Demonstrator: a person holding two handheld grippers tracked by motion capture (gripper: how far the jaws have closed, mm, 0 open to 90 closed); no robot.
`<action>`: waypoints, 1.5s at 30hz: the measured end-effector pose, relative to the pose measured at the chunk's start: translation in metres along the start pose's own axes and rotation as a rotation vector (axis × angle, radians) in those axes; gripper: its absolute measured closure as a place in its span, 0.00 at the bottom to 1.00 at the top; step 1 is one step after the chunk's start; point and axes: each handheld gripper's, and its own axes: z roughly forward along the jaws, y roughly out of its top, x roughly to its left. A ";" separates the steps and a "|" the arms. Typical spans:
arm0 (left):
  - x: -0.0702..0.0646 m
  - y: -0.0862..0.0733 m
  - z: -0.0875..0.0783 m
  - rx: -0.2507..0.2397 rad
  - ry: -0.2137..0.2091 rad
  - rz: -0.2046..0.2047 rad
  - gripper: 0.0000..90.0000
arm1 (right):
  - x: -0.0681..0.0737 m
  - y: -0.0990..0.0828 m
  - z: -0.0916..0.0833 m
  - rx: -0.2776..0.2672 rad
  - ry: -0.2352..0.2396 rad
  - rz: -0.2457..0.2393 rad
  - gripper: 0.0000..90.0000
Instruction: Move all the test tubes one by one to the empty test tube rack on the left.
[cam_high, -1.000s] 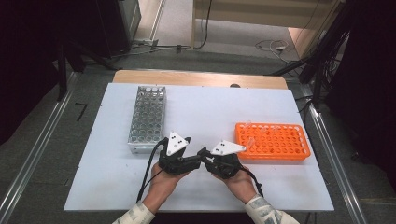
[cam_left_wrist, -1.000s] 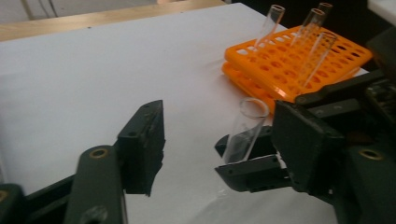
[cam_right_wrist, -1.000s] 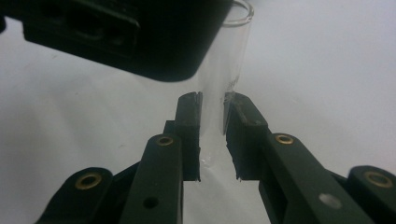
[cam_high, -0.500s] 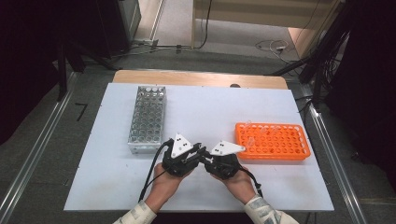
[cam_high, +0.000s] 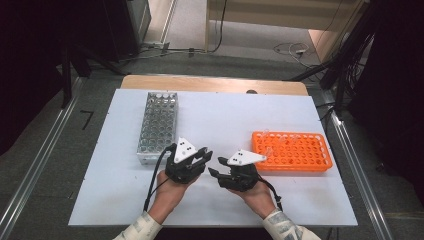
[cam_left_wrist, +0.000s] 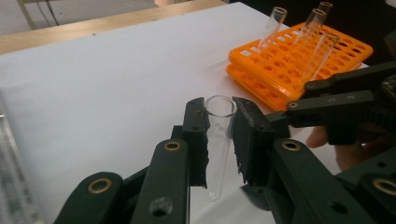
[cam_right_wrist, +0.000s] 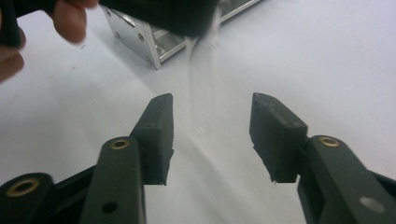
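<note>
Your white table (cam_high: 220, 125) carries two racks well apart: the metal rack (cam_high: 158, 125) stands at its left side with rows of round holes, and the flat orange rack (cam_high: 292, 150) lies at its right side, with three clear tubes (cam_left_wrist: 312, 28) leaning in its holes at the far end as your left gripper view shows them. Your two hands come in from the near edge and meet between the racks, close to each other, just in front of the metal rack's near corner. Your left gripper (cam_high: 199, 159) has its jaws clamped on a clear test tube (cam_left_wrist: 219, 140): in the left gripper view both black pads press on the tube's sides just below its open rim, the tube stands roughly upright between them, and its rounded bottom hangs free below the pads, above the table. Your right gripper (cam_high: 216, 172) points toward the left one, and its jaws have just been opening; in the right gripper view they stand apart at a middling width, with the test tube (cam_right_wrist: 201, 84) hanging blurred beyond the tips and neither pad touching it. The metal rack's corner (cam_right_wrist: 149, 42) sits just behind the tube there.
</note>
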 end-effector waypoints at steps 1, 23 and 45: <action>0.004 0.002 -0.004 -0.006 0.007 -0.004 0.83 | 0.000 0.000 -0.001 -0.003 0.000 0.008 0.51; 0.054 0.019 -0.050 -0.080 0.141 -0.089 0.83 | -0.008 -0.001 -0.007 -0.001 -0.030 0.037 0.32; 0.070 0.020 -0.064 -0.073 0.240 -0.069 0.83 | -0.010 -0.002 -0.006 0.018 -0.060 0.068 0.19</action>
